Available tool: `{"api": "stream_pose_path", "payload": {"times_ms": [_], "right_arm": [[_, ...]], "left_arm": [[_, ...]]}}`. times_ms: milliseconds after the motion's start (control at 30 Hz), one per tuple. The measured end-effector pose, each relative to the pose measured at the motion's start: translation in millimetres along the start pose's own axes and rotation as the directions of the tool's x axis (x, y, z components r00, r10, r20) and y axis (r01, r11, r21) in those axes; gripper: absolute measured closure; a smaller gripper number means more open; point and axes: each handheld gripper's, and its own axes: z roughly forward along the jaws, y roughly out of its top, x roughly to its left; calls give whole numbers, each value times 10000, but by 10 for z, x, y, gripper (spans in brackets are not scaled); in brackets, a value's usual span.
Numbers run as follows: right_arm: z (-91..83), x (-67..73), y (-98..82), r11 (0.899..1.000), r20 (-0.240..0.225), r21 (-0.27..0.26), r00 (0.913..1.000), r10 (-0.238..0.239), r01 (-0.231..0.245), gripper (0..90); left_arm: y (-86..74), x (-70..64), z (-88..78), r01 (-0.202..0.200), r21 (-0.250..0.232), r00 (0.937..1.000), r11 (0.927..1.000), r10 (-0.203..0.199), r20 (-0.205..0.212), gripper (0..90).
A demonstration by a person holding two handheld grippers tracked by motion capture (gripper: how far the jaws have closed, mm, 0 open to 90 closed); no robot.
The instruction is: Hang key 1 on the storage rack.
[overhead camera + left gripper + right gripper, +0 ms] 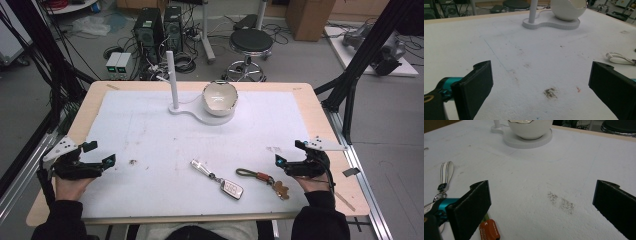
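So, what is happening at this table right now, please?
A person holds the left gripper and the right gripper low at the two sides of the white table mat, both open and empty. Between them lie a silver car key on a white strap and a key on a green and orange leather fob, both untouched. A white bowl on a stand with a post waits at the far side.

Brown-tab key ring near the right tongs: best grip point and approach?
Probably the brown leather tab in the middle of the brown-tab key ring: it lies flat, raised above the thin olive loop. Bring the open right tongs from above, jaws across its short width.
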Motion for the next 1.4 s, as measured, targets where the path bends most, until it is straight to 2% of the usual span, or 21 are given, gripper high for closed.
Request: {"api": "stream_pose_path", "payload": {"times_ms": [300,467,733,967,1067,1333,1400], "right_arm": [[-11,-2,6,10000,69,-35,10000,-46,46,7],[-21,3,20,9999,-45,-137,10000,-12,11,7],[-1,29,24,9999,-82,47,9999,-88,89,7],[50,102,42,9982,-237,440,9990,-390,400,7],[83,135,48,9961,-493,645,9972,-563,594,7],[145,199,58,9915,-747,1002,9943,-756,829,7],[165,215,52,9888,-996,1194,9920,-780,898,7]], "left_arm": [[-1,-1,6,61,22,10000,10000,-62,19,60],[-1,1,5,48,19,10000,10000,-48,-58,60],[-5,0,20,21,134,10000,9999,-21,0,60],[-15,16,16,52,138,10000,9999,-52,-35,60],[-17,16,19,75,148,10000,9999,-75,-14,60],[-19,21,25,91,182,10000,9998,-92,26,60],[-20,21,26,63,229,10000,9997,-64,36,60]]}}
